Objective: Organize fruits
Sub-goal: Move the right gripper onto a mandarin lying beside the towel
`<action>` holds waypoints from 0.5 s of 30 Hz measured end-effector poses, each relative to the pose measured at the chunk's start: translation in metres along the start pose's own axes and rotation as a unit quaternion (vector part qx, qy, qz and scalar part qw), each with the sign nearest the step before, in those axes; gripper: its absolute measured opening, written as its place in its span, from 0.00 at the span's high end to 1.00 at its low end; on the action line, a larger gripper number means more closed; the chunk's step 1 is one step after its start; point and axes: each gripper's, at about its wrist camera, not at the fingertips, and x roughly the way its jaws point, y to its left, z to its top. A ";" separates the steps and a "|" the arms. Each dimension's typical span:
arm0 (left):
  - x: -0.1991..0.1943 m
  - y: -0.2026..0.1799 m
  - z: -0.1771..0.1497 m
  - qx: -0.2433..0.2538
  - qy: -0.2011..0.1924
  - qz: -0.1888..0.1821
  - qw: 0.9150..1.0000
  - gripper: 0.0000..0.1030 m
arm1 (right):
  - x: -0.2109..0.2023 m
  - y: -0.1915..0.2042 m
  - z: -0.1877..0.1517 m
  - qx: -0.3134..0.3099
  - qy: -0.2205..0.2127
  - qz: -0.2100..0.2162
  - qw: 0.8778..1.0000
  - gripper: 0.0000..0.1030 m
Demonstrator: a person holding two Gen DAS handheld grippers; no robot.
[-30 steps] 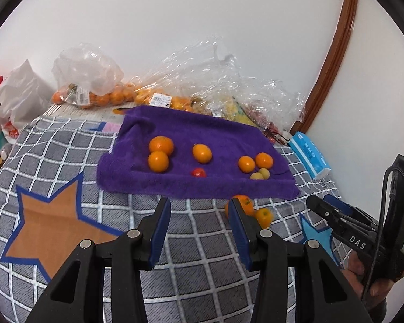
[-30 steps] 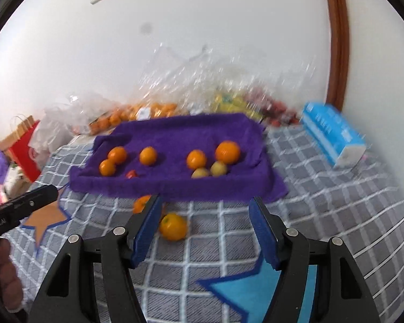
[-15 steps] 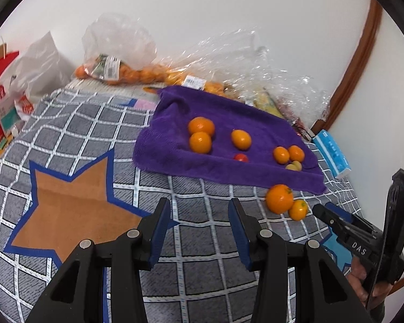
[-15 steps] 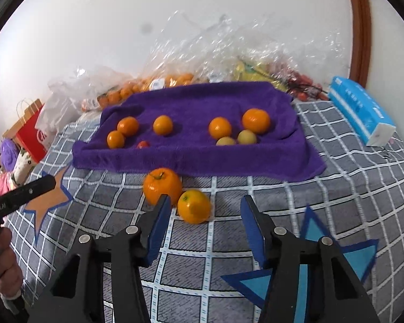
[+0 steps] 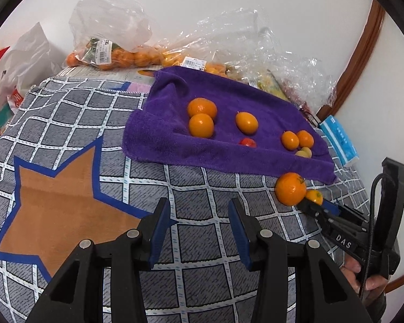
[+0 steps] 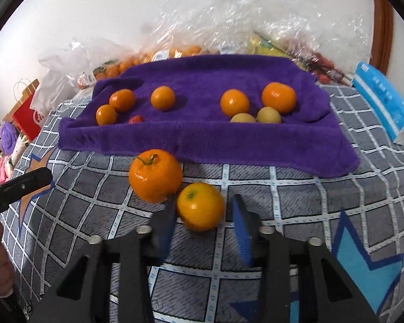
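A purple towel lies on the checked cloth and holds several oranges, a small red fruit and two pale yellow fruits. In front of it lie a large stemmed orange and a smaller yellow-orange fruit. My right gripper is open, its jaws standing either side of the smaller fruit; the left finger sits between the two fruits. My left gripper is open and empty over the cloth, left of the loose fruits.
Clear plastic bags of fruit line the wall behind the towel. A blue tissue pack lies at the right. A red paper bag stands at the left edge. An orange star patch marks the cloth.
My right gripper has moved forward and down until its jaws flank the smaller fruit. My left gripper has swung left, away from the towel, and stayed open.
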 end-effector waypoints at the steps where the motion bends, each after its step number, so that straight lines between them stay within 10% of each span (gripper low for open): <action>1: 0.003 -0.001 -0.001 0.000 0.003 0.001 1.000 0.59 | -0.001 -0.001 0.000 0.000 -0.002 0.001 1.000 0.68; 15: 0.019 -0.013 -0.017 0.028 -0.005 0.046 0.999 0.58 | -0.004 -0.013 -0.004 0.035 -0.015 0.019 0.999 0.68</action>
